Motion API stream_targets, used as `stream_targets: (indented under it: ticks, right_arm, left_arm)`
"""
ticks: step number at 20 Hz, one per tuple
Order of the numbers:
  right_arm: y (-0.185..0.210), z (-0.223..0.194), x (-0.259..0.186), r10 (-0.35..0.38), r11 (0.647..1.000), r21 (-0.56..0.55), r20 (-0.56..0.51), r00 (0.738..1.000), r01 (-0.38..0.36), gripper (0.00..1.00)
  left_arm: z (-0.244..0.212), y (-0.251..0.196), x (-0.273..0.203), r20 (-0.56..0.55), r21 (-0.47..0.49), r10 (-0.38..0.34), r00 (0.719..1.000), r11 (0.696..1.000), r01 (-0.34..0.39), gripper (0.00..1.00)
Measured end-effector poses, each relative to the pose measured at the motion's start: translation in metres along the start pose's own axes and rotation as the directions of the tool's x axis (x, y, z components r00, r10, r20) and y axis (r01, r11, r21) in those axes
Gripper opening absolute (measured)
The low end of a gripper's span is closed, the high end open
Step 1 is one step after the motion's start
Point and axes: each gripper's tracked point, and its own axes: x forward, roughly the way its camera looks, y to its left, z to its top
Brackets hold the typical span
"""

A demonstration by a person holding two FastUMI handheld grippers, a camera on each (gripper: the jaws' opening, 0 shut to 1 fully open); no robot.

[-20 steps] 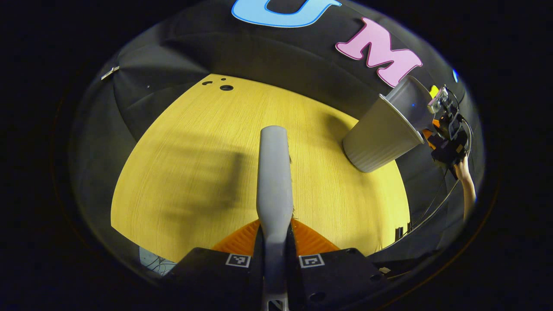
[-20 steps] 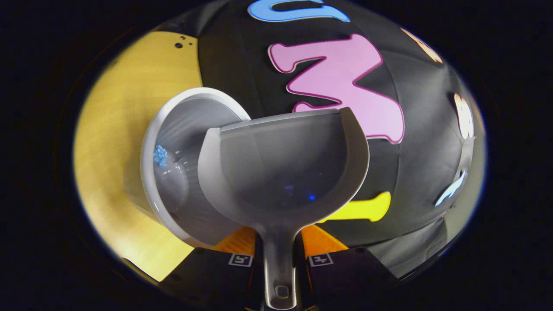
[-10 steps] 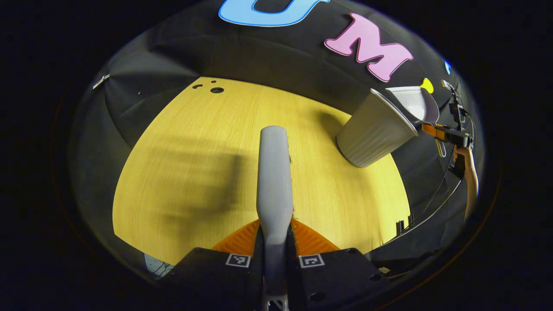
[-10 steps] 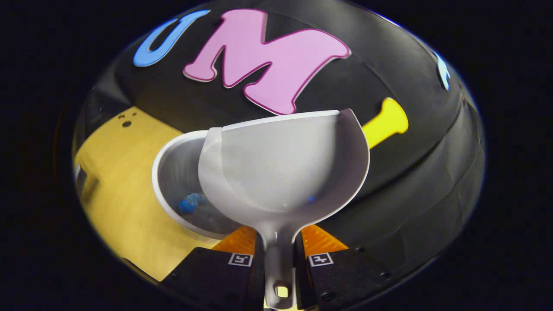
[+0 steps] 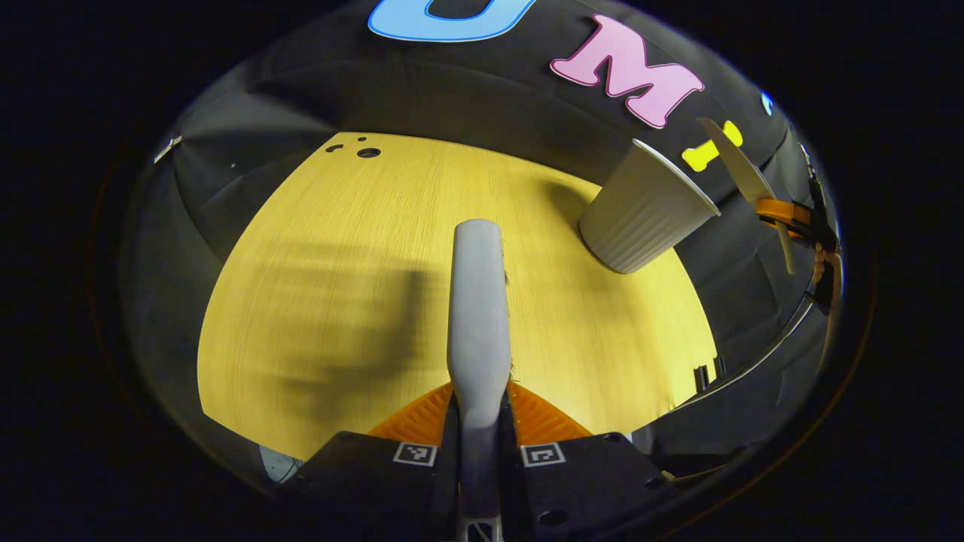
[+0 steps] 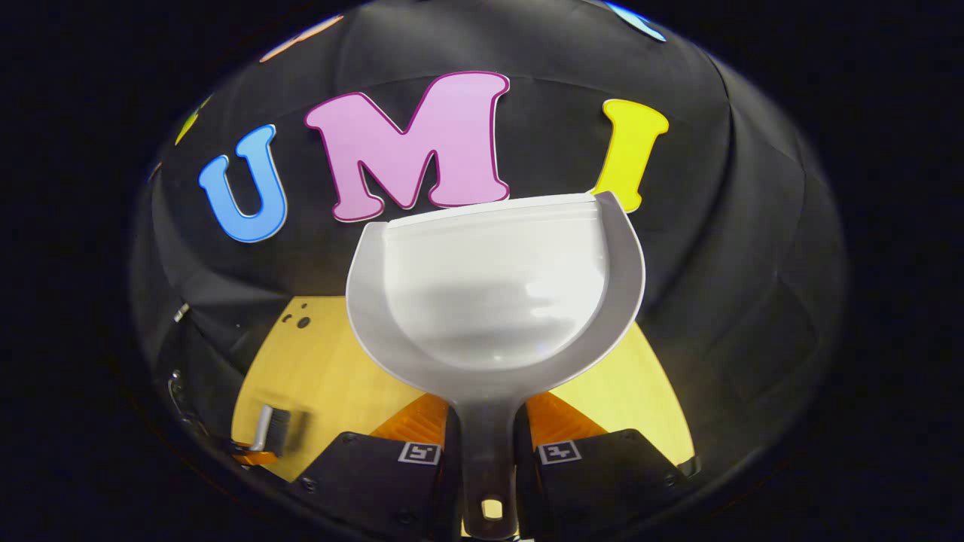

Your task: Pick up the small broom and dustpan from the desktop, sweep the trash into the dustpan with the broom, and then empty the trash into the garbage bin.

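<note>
In the left gripper view my left gripper [image 5: 479, 399] is shut on the grey broom handle [image 5: 477, 301], which points forward over the yellow desktop [image 5: 339, 301]. The pale ribbed garbage bin [image 5: 640, 214] stands at the desk's far right. To the right of the bin my right gripper [image 5: 782, 217] holds the dustpan [image 5: 742, 169], seen edge-on and lifted above the rim. In the right gripper view my right gripper [image 6: 488, 410] is shut on the handle of the empty dustpan [image 6: 493, 301], held about level. The broom [image 6: 273, 429] shows small at lower left over the desktop [image 6: 339, 376].
Small round holes [image 5: 367, 152] mark the desk's far left corner. Black cloth walls close in behind and beside the desk. A cable [image 5: 761, 361] hangs off the desk's right edge. Shadow lies over the desk's left half.
My right gripper has swung the dustpan up and away from the bin's mouth and levelled it; the blue scrap was last seen inside the bin. The left gripper and broom have barely moved.
</note>
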Motion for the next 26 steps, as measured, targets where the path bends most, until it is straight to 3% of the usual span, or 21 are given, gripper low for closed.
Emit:
stream_targets:
  ticks: [8,15,17,21,26]
  right_arm:
    - [0.022,-0.040,0.013,0.134,0.991,0.003,-0.109,0.985,-0.135,0.31]
    - [0.095,-0.128,-0.019,0.253,0.964,-0.018,-0.259,0.932,-0.267,0.32]
    - [0.102,-0.163,-0.018,0.251,0.961,-0.028,-0.321,0.913,-0.274,0.32]
    - [0.116,-0.241,-0.007,0.257,0.959,0.015,-0.462,0.849,-0.282,0.32]
    - [0.125,-0.301,0.042,0.193,0.974,0.007,-0.551,0.812,-0.226,0.32]
  left_arm:
    - [-0.037,0.025,0.003,-0.021,-0.017,0.065,0.998,0.998,-0.066,0.27]
    - [-0.043,0.046,0.006,-0.029,-0.016,0.125,0.992,0.992,-0.125,0.26]
    - [-0.040,0.053,0.008,-0.031,-0.018,0.136,0.990,0.990,-0.136,0.27]
    - [-0.040,0.069,0.015,-0.052,0.003,0.170,0.984,0.985,-0.170,0.27]
    - [-0.039,0.088,0.029,-0.097,0.032,0.210,0.973,0.978,-0.208,0.27]
